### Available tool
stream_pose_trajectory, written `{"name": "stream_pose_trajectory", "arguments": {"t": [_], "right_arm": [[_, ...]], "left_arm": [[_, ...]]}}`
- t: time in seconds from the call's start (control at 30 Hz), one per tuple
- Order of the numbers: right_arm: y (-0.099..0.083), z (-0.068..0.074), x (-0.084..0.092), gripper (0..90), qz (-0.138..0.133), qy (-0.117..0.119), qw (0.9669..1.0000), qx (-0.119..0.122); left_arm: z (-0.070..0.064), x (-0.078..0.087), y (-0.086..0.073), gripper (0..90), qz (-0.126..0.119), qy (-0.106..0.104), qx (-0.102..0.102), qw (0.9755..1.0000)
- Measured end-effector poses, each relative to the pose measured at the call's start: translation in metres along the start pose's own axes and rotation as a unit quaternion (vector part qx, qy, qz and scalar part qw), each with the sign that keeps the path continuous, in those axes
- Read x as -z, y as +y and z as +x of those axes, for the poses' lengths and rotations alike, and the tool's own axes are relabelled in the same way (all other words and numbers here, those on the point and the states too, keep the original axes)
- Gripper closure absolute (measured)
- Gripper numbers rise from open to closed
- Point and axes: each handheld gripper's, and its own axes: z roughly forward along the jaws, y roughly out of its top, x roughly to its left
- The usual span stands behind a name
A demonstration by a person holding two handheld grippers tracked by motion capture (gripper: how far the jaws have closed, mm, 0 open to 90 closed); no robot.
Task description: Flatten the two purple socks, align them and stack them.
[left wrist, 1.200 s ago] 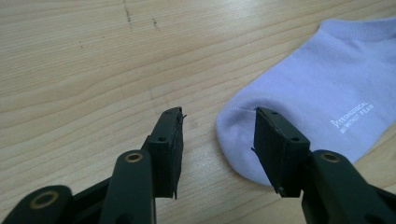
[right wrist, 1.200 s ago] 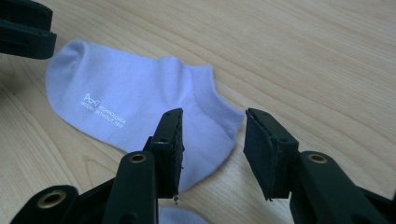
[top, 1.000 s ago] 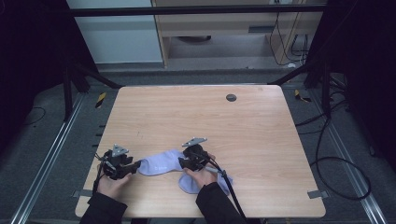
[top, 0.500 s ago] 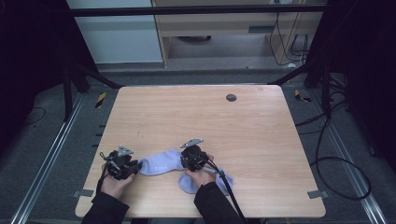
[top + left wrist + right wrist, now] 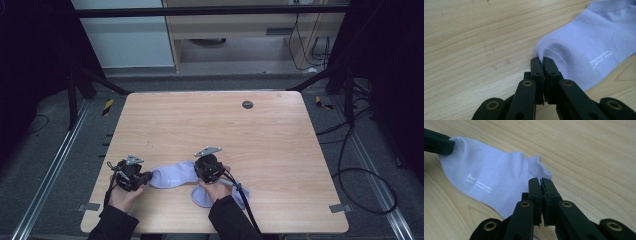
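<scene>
High view: near the front edge of the wooden tabletop (image 5: 280, 150), a lavender sock (image 5: 172, 175) stretches between both hand-held grippers, a second sock (image 5: 202, 197) beneath the right hand. Left gripper view: the left hand-held gripper (image 5: 542, 60) pinches the toe end (jaws clenched). Right gripper view: the right hand-held gripper (image 5: 540, 181) clamps the cuff.

The white print on the sock (image 5: 584, 47) is too small and soft to read in either gripper view. In the left gripper view the sock's far end runs off the top and right edges. From above, the right hand (image 5: 216, 189) and forearm cover much of a second sock (image 5: 201, 197), and the small dark round thing (image 5: 247, 104) on the table (image 5: 280, 145) is too small to identify.
</scene>
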Motion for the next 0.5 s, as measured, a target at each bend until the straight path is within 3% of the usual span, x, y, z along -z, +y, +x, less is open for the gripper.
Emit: {"name": "stream_pose_trajectory", "arguments": {"t": [0.2,0.5], "right_arm": [[0.004,-0.005,0.025,87.4,-0.015,0.001,0.9999,0.006],[-0.009,-0.023,0.062,87.4,-0.023,-0.003,0.9997,0.006]], "left_arm": [[-0.014,0.011,0.009,87.3,-0.020,-0.018,-0.006,0.9996],[-0.047,0.014,0.020,87.3,-0.029,-0.040,-0.031,0.9983]]}}
